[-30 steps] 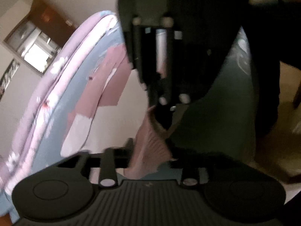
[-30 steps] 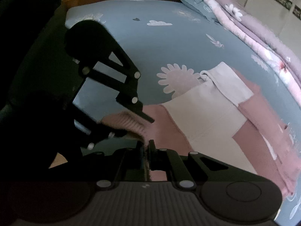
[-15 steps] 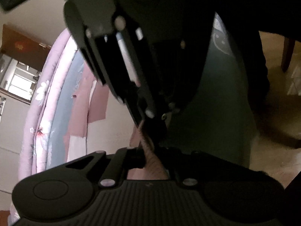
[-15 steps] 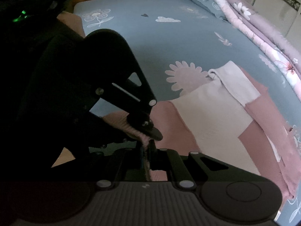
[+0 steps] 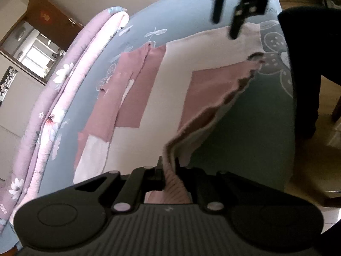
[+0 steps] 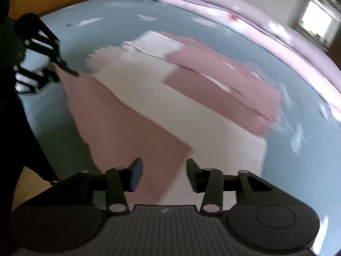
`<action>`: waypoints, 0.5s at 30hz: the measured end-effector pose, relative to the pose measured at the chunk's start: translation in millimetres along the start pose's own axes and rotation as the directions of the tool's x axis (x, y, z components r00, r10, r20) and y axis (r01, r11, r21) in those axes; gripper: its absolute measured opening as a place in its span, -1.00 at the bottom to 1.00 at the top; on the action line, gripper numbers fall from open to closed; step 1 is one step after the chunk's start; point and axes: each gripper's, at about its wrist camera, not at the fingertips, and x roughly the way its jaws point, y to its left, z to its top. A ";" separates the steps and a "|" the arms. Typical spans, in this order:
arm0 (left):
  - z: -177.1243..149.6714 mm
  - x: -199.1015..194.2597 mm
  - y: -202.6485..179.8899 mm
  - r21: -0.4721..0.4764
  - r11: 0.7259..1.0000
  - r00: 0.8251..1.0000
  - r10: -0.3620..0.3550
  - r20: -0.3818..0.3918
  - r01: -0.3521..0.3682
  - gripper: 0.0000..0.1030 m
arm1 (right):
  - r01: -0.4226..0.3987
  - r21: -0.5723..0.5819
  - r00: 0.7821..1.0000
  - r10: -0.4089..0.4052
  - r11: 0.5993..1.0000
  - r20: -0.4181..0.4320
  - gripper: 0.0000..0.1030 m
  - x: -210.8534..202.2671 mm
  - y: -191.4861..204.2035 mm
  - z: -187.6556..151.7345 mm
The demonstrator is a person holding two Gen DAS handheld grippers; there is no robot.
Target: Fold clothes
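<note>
Your right gripper [image 6: 164, 176] has swung away along the blue flower-print bedsheet [image 5: 170, 10], its jaws just opened with nothing between them. The pink-and-cream knit sweater [image 6: 149, 106] lies flat there, hem running lengthwise between both tools. Your left gripper [image 5: 168, 166] stays clamped on the near hem corner; the far corner is nearest your right.

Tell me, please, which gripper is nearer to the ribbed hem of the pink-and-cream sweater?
The left. The left gripper is shut on the ribbed hem, lifting that corner. The right gripper, jaws just opened and empty, hangs over the sweater body, away from that hem.
</note>
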 end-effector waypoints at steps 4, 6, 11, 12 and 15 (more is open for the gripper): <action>6.0 3.0 5.5 -0.016 1.000 1.000 0.009 -0.002 -0.009 -0.93 | -0.009 0.064 1.000 0.009 0.998 -0.006 0.05 -8.7 -6.9 -29.8; 8.6 2.2 7.7 -0.022 1.000 1.000 0.023 -0.004 -0.023 -0.93 | -0.019 0.090 1.000 0.019 0.996 0.000 0.12 -10.7 -6.7 -38.2; 14.6 1.4 17.8 -0.051 0.998 0.999 0.038 -0.004 -0.039 -0.92 | -0.040 0.100 0.999 0.039 0.994 0.011 0.17 -6.6 4.0 -46.7; 15.7 1.6 20.0 -0.056 0.998 0.999 0.043 -0.003 -0.043 -0.93 | -0.038 0.089 0.999 0.037 0.995 0.010 0.18 -4.8 7.0 -46.9; 19.2 2.6 25.5 -0.062 0.997 0.999 0.053 0.002 -0.053 -0.92 | -0.005 0.048 1.000 0.005 0.999 0.011 0.29 1.0 16.7 -45.6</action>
